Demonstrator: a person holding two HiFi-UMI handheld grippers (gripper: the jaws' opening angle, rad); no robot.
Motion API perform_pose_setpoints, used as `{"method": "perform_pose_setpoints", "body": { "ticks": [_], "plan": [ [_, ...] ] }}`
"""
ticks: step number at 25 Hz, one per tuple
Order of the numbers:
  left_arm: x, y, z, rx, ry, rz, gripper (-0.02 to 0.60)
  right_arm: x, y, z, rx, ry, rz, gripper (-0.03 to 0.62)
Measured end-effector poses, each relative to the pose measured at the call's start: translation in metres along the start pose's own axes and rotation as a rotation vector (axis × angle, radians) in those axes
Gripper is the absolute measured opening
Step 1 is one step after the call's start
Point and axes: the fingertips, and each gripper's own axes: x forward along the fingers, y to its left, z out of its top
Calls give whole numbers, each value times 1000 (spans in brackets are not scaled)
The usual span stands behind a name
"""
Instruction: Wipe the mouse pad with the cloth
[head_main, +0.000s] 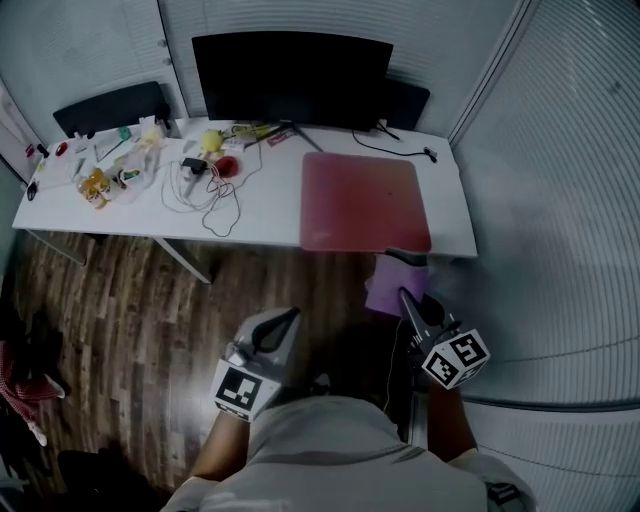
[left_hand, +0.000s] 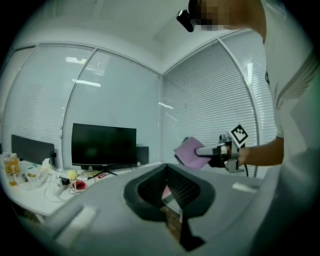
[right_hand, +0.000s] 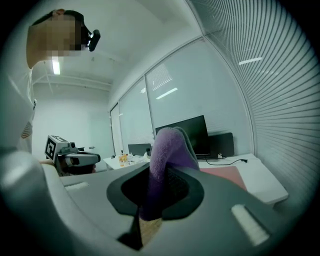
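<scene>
The white surface (head_main: 270, 215) spans the upper frame, and the red mouse pad (head_main: 363, 202) lies flat at its right end. Just below the pad, my right tool (head_main: 404, 294) is clamped on the purple cloth (head_main: 392, 284). The cloth looks soft, light and floppy, best pinched at a fold. My left tool (head_main: 291, 317), lower centre, is closed and empty.
</scene>
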Motion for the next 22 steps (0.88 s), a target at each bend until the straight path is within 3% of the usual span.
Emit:
{"method": "perform_pose_setpoints", "body": {
  "ticks": [9, 13, 17, 22],
  "plan": [
    [59, 14, -10, -14, 28, -33, 3, 16, -57, -25, 98, 12, -56, 43],
    [84, 36, -19, -22, 36, -87, 3, 40, -67, -17, 73, 8, -81, 43],
    [118, 77, -7, -42, -2, -119, 3, 76, -91, -6, 51, 24, -114, 43],
    [146, 161, 2, -53, -25, -126, 3, 159, -104, 15, 32, 56, -132, 43]
  ]
}}
